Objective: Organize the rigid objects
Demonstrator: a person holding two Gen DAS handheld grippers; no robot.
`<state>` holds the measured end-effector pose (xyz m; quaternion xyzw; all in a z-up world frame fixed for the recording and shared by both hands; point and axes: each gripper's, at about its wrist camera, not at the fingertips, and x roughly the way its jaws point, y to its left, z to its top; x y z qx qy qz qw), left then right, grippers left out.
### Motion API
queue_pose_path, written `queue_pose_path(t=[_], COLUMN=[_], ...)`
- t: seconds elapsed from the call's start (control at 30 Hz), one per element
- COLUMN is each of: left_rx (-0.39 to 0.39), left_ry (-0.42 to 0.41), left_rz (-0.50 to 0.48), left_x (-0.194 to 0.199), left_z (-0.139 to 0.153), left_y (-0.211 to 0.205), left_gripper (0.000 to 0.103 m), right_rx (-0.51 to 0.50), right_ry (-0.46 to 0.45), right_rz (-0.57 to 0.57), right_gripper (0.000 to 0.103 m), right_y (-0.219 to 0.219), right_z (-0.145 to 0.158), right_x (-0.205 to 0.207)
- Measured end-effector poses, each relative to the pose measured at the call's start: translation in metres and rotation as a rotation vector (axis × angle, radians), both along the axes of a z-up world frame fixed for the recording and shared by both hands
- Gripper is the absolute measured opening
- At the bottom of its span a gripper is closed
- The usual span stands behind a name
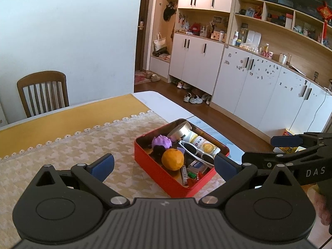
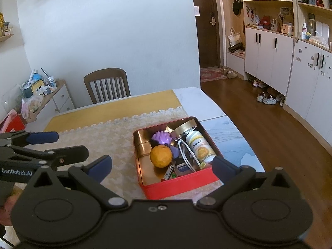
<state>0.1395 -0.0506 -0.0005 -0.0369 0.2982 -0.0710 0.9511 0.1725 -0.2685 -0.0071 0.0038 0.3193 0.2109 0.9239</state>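
Two tools, the left tool (image 1: 164, 164) and right tool (image 2: 161, 166), are spread wide and hold nothing above the red metal box (image 1: 157, 172) on the counter (image 1: 62, 151).

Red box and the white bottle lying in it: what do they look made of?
Red box: probably painted tin, since its inner walls are shiny gold and reflective. White bottle: likely glossy plastic with a printed label; its gold cap looks metallic, though it may be coated plastic.

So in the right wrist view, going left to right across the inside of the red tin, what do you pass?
Inside the red tin, left to right: orange → white sunglasses → white bottle with the gold cap. The purple spiky ball overlaps the orange's span, so it is left out.
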Motion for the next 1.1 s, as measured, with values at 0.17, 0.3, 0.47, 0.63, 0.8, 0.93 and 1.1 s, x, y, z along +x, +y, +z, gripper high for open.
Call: queue_pose_path(t=[0.17, 0.3, 0.47, 0.63, 0.8, 0.93, 1.1], left_rx=[-0.001, -0.004, -0.007, -0.005, -0.003, -0.002, -0.001], left_ry=[0.002, 0.009, 0.009, 0.012, 0.010, 0.012, 0.011], left_rz=[0.002, 0.005, 0.010, 0.016, 0.018, 0.025, 0.030], left_x=[0.000, 0.000, -0.002, -0.006, -0.009, -0.010, -0.012], left_z=[0.000, -0.001, -0.002, -0.003, -0.003, -0.003, -0.003], left_y=[0.000, 0.000, -0.001, -0.002, -0.002, -0.003, -0.004], left_gripper=[0.103, 0.103, 0.103, 0.103, 0.103, 0.103, 0.103], right_rx=[0.002, 0.002, 0.002, 0.011, 0.017, 0.013, 0.010], right_ry=[-0.002, 0.006, 0.006, 0.012, 0.016, 0.015, 0.014], right_rz=[-0.004, -0.006, -0.008, -0.012, -0.015, -0.009, -0.003], right_gripper=[0.103, 0.103, 0.103, 0.103, 0.103, 0.103, 0.103], right_y=[0.000, 0.000, -0.001, -0.002, -0.002, 0.000, 0.002], right_z=[-0.001, -0.001, -0.001, -0.003, -0.005, -0.006, -0.005], right_x=[0.001, 0.001, 0.000, -0.002, -0.006, -0.009, -0.011])
